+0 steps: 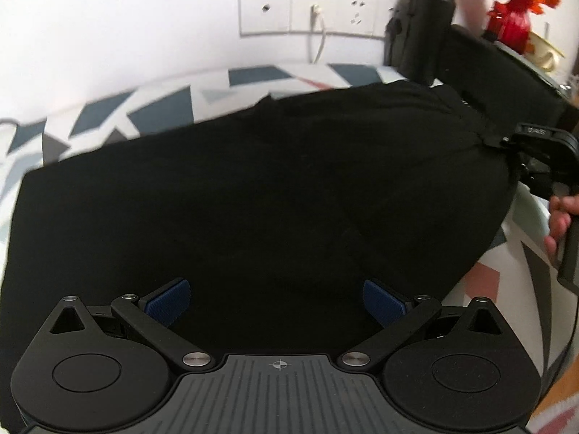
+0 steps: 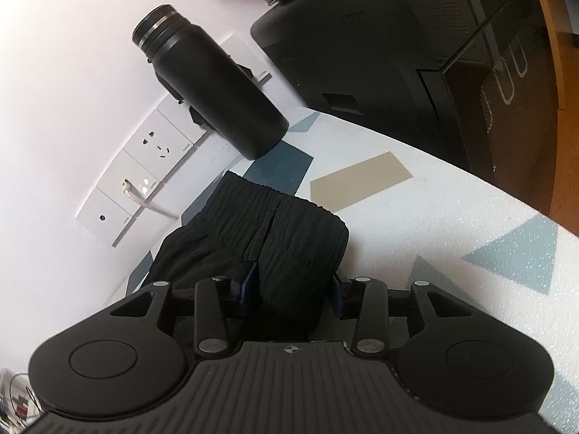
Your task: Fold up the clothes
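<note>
The garment (image 1: 253, 188) lies spread across the bench (image 1: 152, 108), its ribbed waistband (image 2: 282, 224) at the right end. Beyond the waistband stands a bottle (image 2: 213, 90), with wall sockets (image 1: 311, 11) behind it; a monitor (image 2: 398, 47) sits to the bottle's right.

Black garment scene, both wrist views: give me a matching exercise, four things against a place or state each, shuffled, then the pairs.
Things:
1. black cloth garment
2. black metal bottle
3. right gripper
4. left gripper

States or places:
A. jaws wide apart, nothing between the pads
B. closed on the ribbed waistband
C. spread on the patterned tablecloth
D. standing by the white wall sockets

Pairs: 1-C, 2-D, 3-B, 4-A
</note>
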